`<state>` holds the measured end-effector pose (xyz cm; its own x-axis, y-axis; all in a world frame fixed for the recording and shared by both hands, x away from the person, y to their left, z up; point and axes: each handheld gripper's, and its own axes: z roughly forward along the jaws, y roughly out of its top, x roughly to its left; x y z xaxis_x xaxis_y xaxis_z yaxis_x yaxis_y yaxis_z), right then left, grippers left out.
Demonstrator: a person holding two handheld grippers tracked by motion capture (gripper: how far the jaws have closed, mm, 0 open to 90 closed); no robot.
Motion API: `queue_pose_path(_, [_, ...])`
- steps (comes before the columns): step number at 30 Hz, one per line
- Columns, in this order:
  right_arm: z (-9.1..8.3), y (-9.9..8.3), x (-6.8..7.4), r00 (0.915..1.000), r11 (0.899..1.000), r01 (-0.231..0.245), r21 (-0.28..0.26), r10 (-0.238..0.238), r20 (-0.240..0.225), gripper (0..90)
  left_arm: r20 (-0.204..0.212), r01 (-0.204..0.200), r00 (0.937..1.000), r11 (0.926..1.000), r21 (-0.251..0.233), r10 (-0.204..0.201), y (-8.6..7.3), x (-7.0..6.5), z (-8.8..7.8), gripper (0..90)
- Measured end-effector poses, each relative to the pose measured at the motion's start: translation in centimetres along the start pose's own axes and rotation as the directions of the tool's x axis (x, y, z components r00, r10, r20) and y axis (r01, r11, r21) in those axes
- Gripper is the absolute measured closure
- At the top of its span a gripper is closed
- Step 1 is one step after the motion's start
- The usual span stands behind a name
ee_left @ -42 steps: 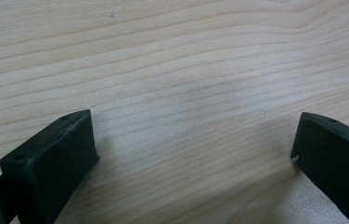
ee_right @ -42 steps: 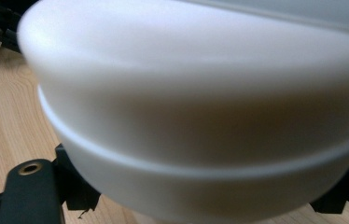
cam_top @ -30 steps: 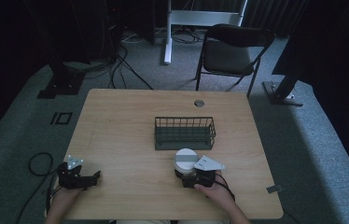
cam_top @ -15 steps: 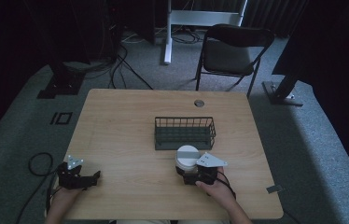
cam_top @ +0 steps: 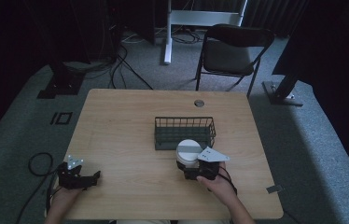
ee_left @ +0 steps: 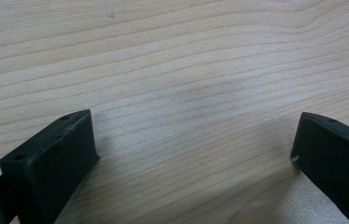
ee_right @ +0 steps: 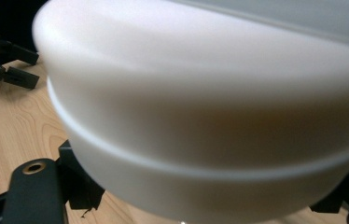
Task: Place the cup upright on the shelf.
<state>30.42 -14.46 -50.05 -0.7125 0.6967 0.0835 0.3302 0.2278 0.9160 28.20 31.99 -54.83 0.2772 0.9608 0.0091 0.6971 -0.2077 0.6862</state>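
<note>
Container (cam_top: 189, 152) of white plastic, round and with a grey band across its lid, is held between the jaws of the right gripper (cam_top: 196, 170), just in front of the wire basket (cam_top: 184, 132) near the middle of the desk (cam_top: 116, 121). In the right gripper view the container (ee_right: 200, 112) is very close to the camera, and the black jaws press on its lower wall from both sides, so the grip looks firm. I judge that it is held low on the body and kept upright so that the lid stays on top and the container can go over the basket's rim and down into it. The basket stands with its open side up and looks empty, though its floor is dark and hard to read.

The left gripper (cam_top: 78, 177) rests near the front left corner of the desk, well apart from the container. Its jaws are spread wide with nothing between them; in the left gripper view there is bare wood grain between them. It seems parked there to leave the way free for the other hand.

The desk is of light wood with a small round cable hole (cam_top: 199, 103) near the far edge. Behind it stands a dark folding chair (cam_top: 233, 53) on a grey carpet, and cables (cam_top: 116, 65) lie on the floor in a dim room.
</note>
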Motion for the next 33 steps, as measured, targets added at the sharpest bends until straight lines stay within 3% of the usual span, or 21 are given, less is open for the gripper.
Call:
queue_pose_path(12, [-0.2, 3.6, -0.1, 1.0000, 0.998, 0.003, -0.065, -0.002, 0.008, 18.4, 0.000, -0.001, 1.0000, 1.0000, 0.000, 0.001, 0.0, 0.0, 0.0, 0.2])
queue_pose_path(33, [1.8, 8.5, -1.6, 0.9918, 0.990, -0.011, -0.141, 0.029, 0.124, 18.4, 0.000, -0.001, 1.0000, 1.0000, 0.000, 0.001, 0.0, 0.0, 0.0, 0.2])
